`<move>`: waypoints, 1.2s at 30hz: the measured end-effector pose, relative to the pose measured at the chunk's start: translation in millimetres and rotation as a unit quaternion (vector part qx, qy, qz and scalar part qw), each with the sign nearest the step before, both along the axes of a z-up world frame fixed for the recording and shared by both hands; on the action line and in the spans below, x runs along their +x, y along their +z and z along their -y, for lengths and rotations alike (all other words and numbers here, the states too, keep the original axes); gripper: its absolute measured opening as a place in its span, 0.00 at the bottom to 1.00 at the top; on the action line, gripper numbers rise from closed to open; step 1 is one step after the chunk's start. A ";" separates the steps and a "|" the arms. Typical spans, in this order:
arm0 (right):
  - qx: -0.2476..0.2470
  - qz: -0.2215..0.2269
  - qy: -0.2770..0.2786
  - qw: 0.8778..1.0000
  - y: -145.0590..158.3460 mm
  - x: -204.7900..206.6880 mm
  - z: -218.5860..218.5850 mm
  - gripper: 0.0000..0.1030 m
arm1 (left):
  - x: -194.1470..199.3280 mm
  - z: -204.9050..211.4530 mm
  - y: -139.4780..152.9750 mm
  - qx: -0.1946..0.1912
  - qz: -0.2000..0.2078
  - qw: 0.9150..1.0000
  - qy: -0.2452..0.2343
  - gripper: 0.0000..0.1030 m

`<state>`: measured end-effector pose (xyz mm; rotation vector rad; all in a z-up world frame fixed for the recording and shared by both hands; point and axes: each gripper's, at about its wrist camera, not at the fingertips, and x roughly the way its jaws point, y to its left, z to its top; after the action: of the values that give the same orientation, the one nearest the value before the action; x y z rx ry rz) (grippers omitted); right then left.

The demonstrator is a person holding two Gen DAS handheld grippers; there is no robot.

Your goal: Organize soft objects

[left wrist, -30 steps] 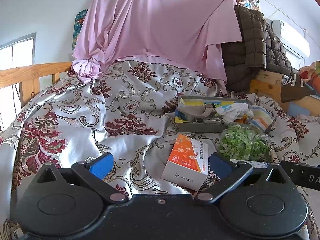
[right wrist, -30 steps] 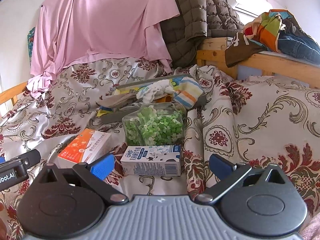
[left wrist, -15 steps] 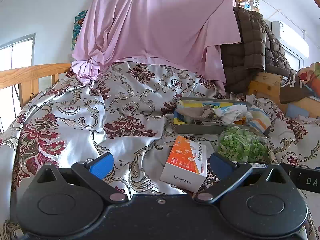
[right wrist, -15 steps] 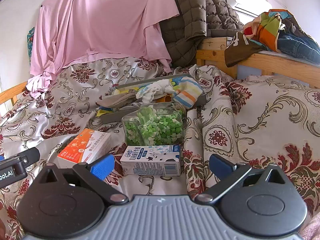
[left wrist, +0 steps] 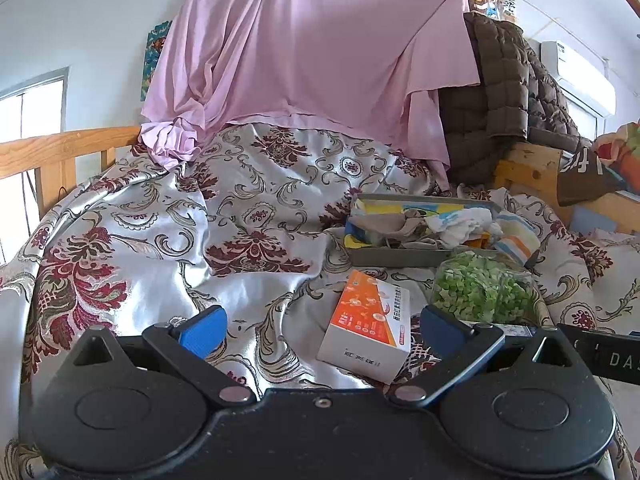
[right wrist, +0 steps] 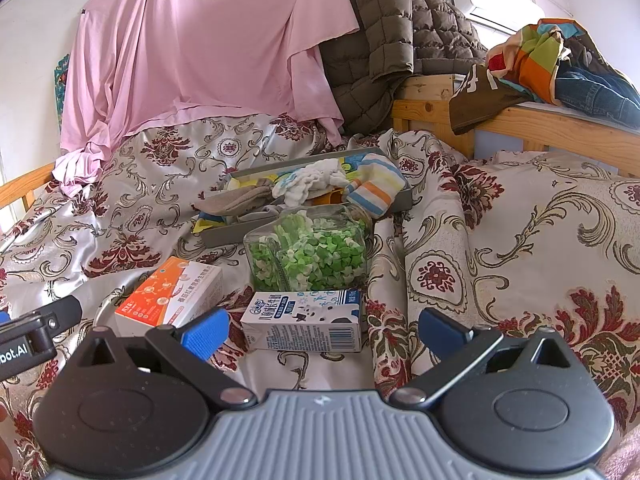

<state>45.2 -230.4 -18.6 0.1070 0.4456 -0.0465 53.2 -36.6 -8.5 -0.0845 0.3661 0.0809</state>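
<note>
A grey tray (left wrist: pixel 400 257) (right wrist: pixel 404 200) on the bed holds soft items: grey socks (left wrist: pixel 400 224) (right wrist: pixel 236 200), a white cloth (left wrist: pixel 460 224) (right wrist: pixel 312 184) and a striped sock (left wrist: pixel 516 236) (right wrist: pixel 376 188) hanging over its right end. My left gripper (left wrist: pixel 320 326) is open and empty, low over the bedspread, in front of the tray. My right gripper (right wrist: pixel 320 326) is open and empty, just behind a milk carton (right wrist: pixel 304 320).
An orange and white box (left wrist: pixel 368 324) (right wrist: pixel 172 292) and a clear jar of green pieces (left wrist: pixel 484 288) (right wrist: pixel 308 252) lie between the grippers and the tray. A pink sheet (left wrist: pixel 304 48) and a brown quilted jacket (right wrist: pixel 392 40) hang behind. Wooden bed rails (right wrist: pixel 520 120) carry clothes at right.
Both grippers have drifted slightly back from the objects. The jaws stay open and nothing on the bed has moved.
</note>
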 end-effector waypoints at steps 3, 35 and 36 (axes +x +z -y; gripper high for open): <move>0.000 0.000 0.000 1.000 0.0 -0.1 0.1 1.00 | 0.1 0.0 0.1 0.000 0.000 1.000 0.000 0.99; 0.001 -0.001 0.000 1.000 0.2 -0.1 0.1 1.00 | -0.6 1.2 -0.7 -0.011 -0.003 1.000 -0.002 0.99; 0.001 -0.001 0.000 1.000 0.1 0.0 0.0 1.00 | -0.2 1.1 -1.2 -0.012 -0.008 1.000 0.002 0.99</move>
<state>45.1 -230.4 -18.5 0.1081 0.4469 -0.0466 52.9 -37.7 -9.7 -0.1080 0.3821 0.0803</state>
